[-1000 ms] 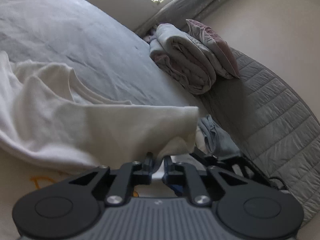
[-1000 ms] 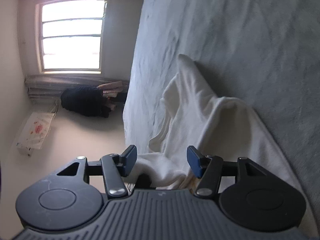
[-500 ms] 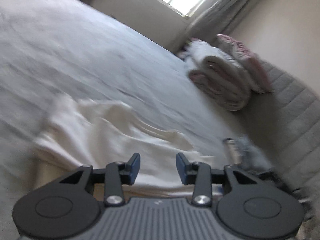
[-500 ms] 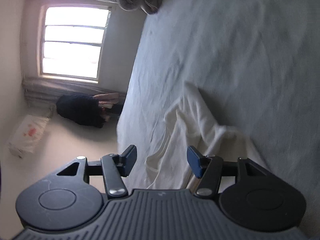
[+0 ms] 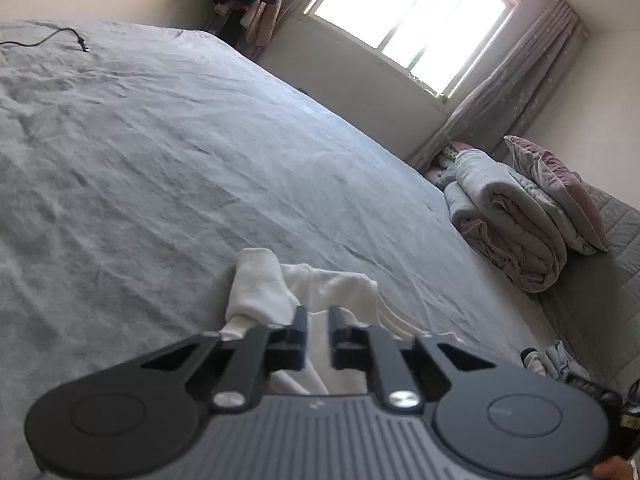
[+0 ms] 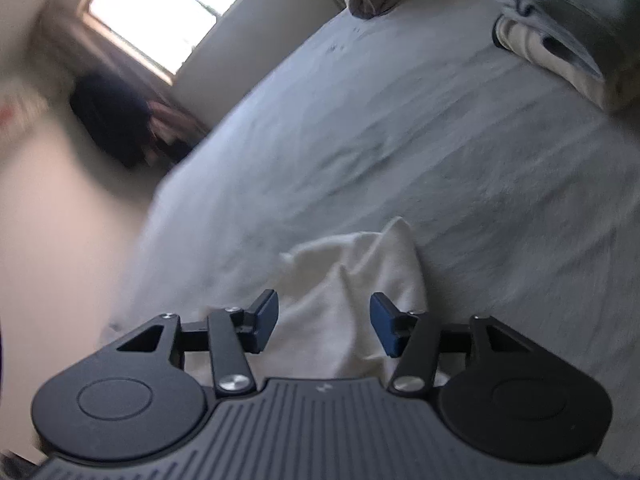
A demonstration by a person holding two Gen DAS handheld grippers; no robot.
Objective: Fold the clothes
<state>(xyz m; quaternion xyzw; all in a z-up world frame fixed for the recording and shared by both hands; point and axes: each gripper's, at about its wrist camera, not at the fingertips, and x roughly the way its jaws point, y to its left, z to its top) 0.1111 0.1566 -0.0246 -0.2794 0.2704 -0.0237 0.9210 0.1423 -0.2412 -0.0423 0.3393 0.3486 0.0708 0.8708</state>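
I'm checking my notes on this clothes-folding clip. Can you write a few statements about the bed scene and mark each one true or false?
1. The crumpled white cotton garment lies on the grey bed sheet. True.
2. The left tool stands wide open. False: its jaws are nearly together.
3. The right tool is clamped on the garment. False: its blue pads stand apart, closing, with cloth lying between them.
4. A rolled grey quilt lies near the window. True.
5. A black cable lies on the sheet. True.
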